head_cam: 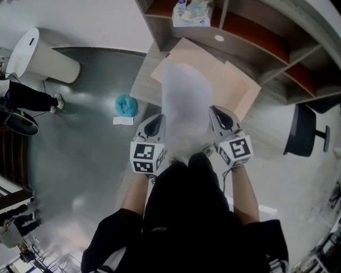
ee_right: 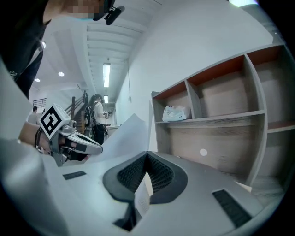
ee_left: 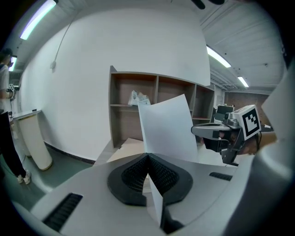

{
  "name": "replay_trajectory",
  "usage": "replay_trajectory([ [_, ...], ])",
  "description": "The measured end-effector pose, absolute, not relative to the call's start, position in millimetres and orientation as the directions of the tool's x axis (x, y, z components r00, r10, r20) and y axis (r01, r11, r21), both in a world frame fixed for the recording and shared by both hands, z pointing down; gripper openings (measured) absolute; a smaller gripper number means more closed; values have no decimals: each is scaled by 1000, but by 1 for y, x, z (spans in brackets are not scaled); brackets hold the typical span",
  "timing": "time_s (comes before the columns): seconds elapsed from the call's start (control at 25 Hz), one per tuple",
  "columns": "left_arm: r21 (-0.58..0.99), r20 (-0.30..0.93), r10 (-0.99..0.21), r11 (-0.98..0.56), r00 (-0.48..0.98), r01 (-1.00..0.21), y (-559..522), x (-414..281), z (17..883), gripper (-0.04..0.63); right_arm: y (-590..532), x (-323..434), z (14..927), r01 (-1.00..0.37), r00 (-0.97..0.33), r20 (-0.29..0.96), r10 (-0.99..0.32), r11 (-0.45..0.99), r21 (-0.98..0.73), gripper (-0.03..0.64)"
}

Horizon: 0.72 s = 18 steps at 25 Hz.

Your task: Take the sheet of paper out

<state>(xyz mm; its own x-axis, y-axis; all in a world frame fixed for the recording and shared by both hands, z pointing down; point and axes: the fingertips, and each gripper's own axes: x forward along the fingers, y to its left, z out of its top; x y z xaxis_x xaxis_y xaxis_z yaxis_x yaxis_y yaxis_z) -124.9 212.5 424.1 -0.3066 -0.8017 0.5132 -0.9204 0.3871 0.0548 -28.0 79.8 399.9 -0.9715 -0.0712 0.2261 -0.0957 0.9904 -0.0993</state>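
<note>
A white sheet of paper (head_cam: 184, 106) is held up in the air between both grippers, above the wooden desk. My left gripper (head_cam: 157, 123) is shut on the sheet's left edge; in the left gripper view the paper (ee_left: 168, 131) rises out of the closed jaws (ee_left: 148, 156). My right gripper (head_cam: 219, 118) is shut on the right edge; in the right gripper view the paper (ee_right: 122, 138) runs left from the closed jaws (ee_right: 147, 154). Each gripper shows in the other's view: the right gripper (ee_left: 221, 133) and the left gripper (ee_right: 76, 143).
A tan folder or board (head_cam: 234, 88) lies on the desk (head_cam: 144, 80) under the sheet. Shelving (head_cam: 256, 37) with a bag (head_cam: 192, 13) stands behind the desk. A white bin (head_cam: 40, 56), a teal cloth (head_cam: 126, 105) and a black chair (head_cam: 303, 130) are on the floor.
</note>
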Motion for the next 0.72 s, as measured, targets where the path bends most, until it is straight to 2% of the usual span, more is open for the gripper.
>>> replay_trajectory([
  [0.36, 72, 471, -829, 376, -301, -924, 271, -130, 420, 44, 147, -32, 385, -136, -967, 225, -122, 990, -45, 17],
  [0.72, 66, 422, -872, 302, -247, -951, 295, -108, 401, 44, 184, 3, 363, -245, -950, 202, -239, 969, -4, 17],
])
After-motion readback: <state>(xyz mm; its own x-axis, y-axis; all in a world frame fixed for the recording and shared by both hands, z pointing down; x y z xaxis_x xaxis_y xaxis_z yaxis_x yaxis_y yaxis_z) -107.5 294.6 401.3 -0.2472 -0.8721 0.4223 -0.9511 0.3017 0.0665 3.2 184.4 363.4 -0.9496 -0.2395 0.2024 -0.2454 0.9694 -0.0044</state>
